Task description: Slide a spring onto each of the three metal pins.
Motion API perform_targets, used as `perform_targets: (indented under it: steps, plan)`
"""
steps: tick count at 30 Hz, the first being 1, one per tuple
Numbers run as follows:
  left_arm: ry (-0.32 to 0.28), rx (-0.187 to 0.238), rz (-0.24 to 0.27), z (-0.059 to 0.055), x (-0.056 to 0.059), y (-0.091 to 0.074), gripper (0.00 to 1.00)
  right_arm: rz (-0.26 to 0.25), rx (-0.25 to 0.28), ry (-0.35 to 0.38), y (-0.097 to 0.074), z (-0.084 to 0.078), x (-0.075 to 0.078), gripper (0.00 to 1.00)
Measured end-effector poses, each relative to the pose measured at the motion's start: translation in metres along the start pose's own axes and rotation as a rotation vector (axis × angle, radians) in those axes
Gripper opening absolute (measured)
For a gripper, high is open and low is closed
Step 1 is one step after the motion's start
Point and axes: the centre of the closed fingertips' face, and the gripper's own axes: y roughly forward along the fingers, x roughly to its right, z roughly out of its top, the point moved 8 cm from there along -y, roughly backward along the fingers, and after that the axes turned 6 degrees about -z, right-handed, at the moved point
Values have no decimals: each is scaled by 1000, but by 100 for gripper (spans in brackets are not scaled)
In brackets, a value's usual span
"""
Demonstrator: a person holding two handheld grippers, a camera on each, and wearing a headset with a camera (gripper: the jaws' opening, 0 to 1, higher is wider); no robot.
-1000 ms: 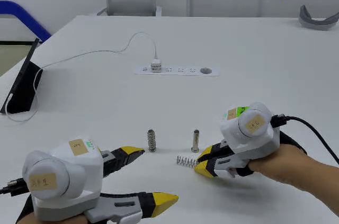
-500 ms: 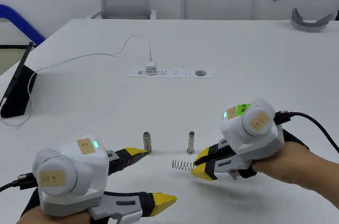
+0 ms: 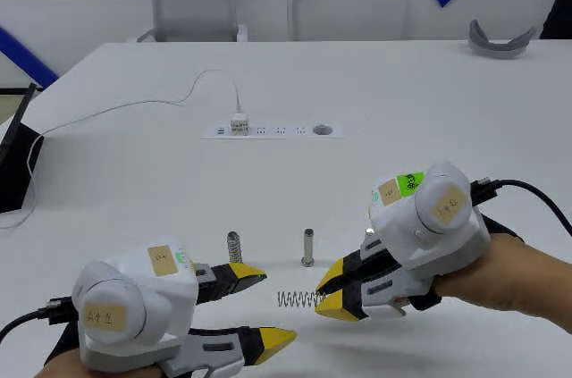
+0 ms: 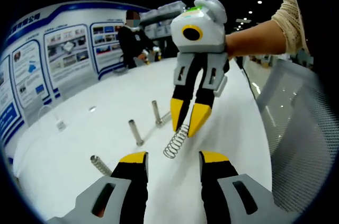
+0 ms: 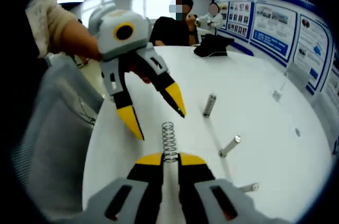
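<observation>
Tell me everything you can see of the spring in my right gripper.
The spring is a thin coil of bare silvery wire, straight and undamaged as far as shows. The right gripper is shut on one end; the rest sticks out free towards the open left gripper, which is apart from it. It lies low over the white table, near a bare pin. I cannot tell whether its free end touches the table.

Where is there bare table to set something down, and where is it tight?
Free: the wide stretch between power strip and bare pin, and the table right of the strip. Crowded: the front, around that pin, the spring, left gripper and right gripper.
</observation>
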Motion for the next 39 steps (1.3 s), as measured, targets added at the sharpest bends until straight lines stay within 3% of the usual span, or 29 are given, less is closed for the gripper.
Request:
perform_targets:
  steps: [14, 21, 26, 39]
  plan:
    - [76, 5, -34, 4, 9, 3, 15, 51, -21, -53, -5, 9, -11, 11]
    - [86, -4, -44, 4, 12, 4, 13, 54, -17, -57, -11, 14, -12, 11]
    - [73, 0, -42, 4, 11, 4, 12, 48, 29, -48, -18, 26, -12, 11]
    - [37, 15, -42, 6, 12, 7, 11, 35, 110, -49, -17, 45, -15, 12]
